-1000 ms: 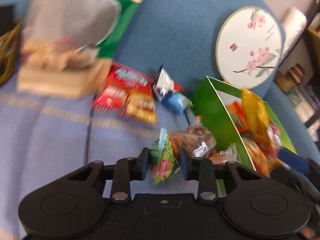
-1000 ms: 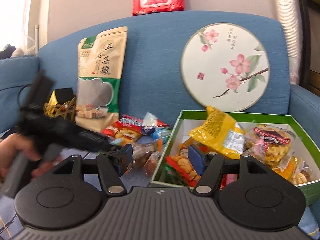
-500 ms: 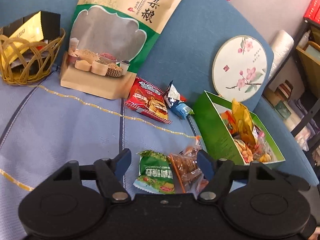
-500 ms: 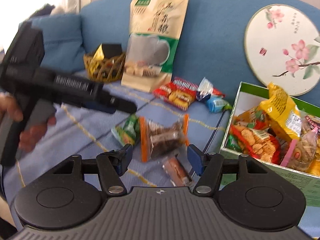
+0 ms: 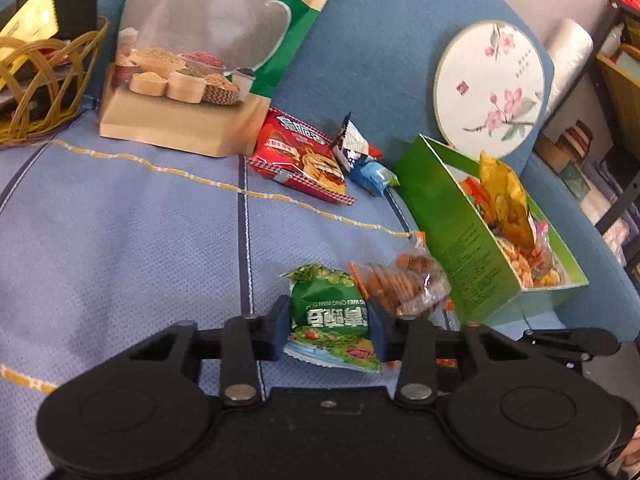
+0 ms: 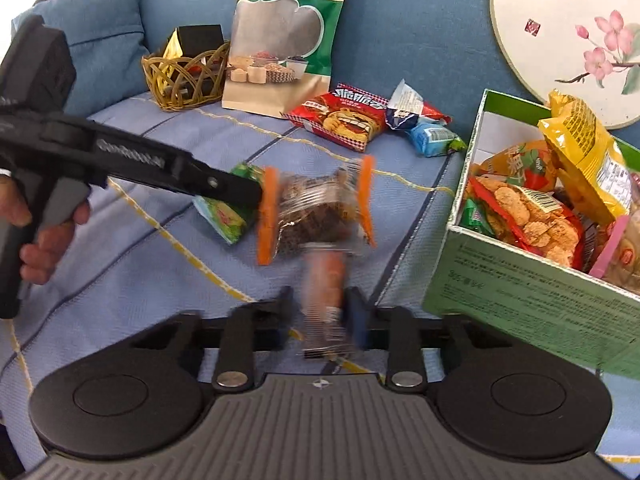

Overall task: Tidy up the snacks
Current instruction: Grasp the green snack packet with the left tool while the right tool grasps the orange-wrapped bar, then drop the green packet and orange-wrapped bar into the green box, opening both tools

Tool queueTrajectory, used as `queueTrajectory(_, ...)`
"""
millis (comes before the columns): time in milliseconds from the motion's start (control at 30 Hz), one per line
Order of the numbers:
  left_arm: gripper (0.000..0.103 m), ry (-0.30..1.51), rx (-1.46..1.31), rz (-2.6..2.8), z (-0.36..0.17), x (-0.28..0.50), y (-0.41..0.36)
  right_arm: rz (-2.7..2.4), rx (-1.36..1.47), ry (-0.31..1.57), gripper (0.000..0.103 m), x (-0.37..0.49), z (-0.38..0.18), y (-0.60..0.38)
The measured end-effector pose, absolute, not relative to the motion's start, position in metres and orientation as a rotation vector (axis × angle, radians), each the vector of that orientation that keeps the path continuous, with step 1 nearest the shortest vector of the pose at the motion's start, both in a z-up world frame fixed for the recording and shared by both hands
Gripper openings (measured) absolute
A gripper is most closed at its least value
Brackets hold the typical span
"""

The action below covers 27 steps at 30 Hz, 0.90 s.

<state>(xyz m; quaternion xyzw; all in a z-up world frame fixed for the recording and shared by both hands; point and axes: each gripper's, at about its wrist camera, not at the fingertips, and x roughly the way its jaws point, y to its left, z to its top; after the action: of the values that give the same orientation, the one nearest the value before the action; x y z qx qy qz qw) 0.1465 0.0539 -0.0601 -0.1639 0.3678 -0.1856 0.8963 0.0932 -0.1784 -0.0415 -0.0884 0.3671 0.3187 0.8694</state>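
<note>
My left gripper (image 5: pixel 329 326) is shut on a green pea snack packet (image 5: pixel 330 312) that lies on the blue sofa cover; it also shows in the right wrist view (image 6: pixel 226 212). My right gripper (image 6: pixel 320 316) is shut on a small orange sausage-like packet (image 6: pixel 324 300), which is blurred. A clear packet with orange ends (image 6: pixel 316 210) lies just beyond it, next to the green packet (image 5: pixel 400 284). A green box (image 6: pixel 532 292) full of snacks stands to the right, also seen in the left wrist view (image 5: pixel 464 240).
A red snack packet (image 6: pixel 340 116), a silver-blue packet (image 6: pixel 408 106) and a small blue one (image 6: pixel 434 138) lie by the sofa back. A large grain bag (image 6: pixel 280 32) and a wicker basket (image 6: pixel 184 76) stand behind. A round flowered fan (image 6: pixel 568 36) leans on the backrest.
My left gripper, open half a second ago, has closed on the green packet. My right gripper moved down and closed on the small orange packet.
</note>
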Motion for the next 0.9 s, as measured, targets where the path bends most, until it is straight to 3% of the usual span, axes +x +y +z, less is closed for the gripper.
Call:
queueTrajectory(300,0.044,0.710,-0.329,-0.415,-0.008,0.122,0.055,0.666,-0.072,0.560,0.034,0.075,0.008,-0.208)
queueTrajectory(533,0.044,0.624,-0.307,-0.563,0.043,0.136,-0.007,0.433,0.059,0.424,0.034,0.086,0.032,-0.274)
queueTrajectory(900,0.044,0.610,-0.264,-0.539,0.038,0.204,-0.103,0.032,0.213,0.405,0.034,0.106,0.022,-0.366)
